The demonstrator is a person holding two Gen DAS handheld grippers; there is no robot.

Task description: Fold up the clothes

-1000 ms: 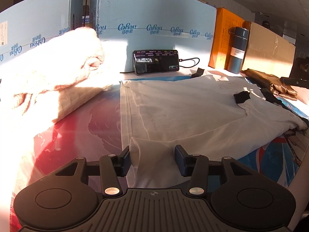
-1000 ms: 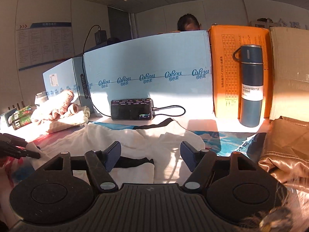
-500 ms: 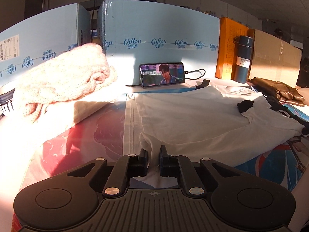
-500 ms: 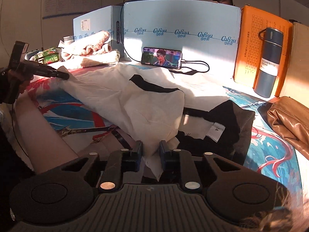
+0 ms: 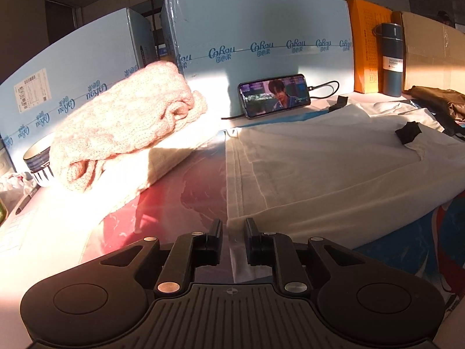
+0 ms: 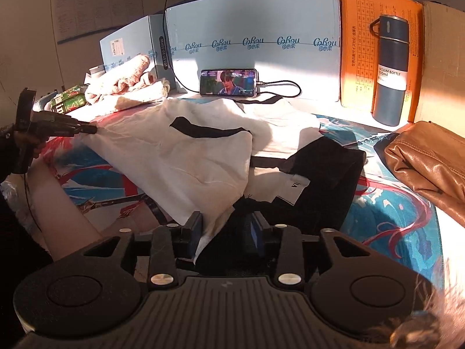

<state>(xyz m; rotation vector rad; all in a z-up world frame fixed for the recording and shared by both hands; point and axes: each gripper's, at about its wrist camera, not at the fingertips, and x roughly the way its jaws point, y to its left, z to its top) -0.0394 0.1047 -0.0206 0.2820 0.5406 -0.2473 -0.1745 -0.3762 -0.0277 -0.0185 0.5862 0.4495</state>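
A white T-shirt (image 5: 334, 171) with black trim lies on the printed table mat, part folded over itself; it also shows in the right wrist view (image 6: 180, 157). My left gripper (image 5: 234, 232) stands slightly open at the shirt's near hem corner, the cloth lying between the fingers; it also shows in the right wrist view (image 6: 87, 129). My right gripper (image 6: 226, 226) is partly open, with the shirt's white corner and black collar part (image 6: 319, 174) lying between its fingers.
A pink knit sweater (image 5: 128, 122) on a folded cream cloth sits back left. A phone (image 5: 274, 94) leans on blue boxes (image 5: 261, 37). A vacuum bottle (image 6: 391, 69), orange box and brown leather garment (image 6: 430, 157) are at right. Green cans (image 6: 68, 101) stand far left.
Both grippers were shut on the shirt half a second ago; both now stand apart, the cloth loose between the fingers. The shirt fold has been laid lower on the mat.
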